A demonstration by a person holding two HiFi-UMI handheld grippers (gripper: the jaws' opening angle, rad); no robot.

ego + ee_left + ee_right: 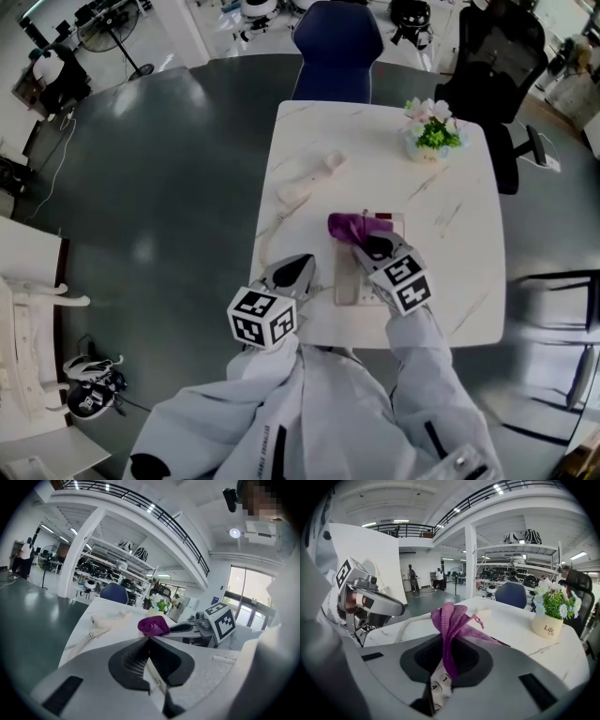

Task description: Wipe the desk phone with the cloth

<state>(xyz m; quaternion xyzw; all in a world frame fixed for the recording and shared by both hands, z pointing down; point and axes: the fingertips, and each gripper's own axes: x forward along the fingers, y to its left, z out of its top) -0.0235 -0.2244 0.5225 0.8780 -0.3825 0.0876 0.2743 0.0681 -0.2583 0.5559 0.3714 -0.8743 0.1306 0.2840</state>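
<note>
Right hand-held gripper [447, 665] pinches the bunched purple cloth [451, 620] directly over the desk phone [345, 281] keypad (keys show beneath), ready for wiping. Left hand-held gripper [150, 640], jaws together and empty, sits at the phone's left edge, probably to steady it. Handset [309, 180] lies beyond the phone, off its cradle, so the base is exposed.

Table [464, 277]: white marble top.
Flowers [429, 129]: table's far right corner.
Blue chair [336, 42]: at table's far edge.
Black chair [497, 56]: beyond table's far right corner.

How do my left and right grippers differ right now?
The right gripper is shut on the purple cloth; the left gripper has its jaws together, no cloth. The right gripper sits over the keypad of the desk phone; the left gripper is beside it, near the table edge. Both are closed.
</note>
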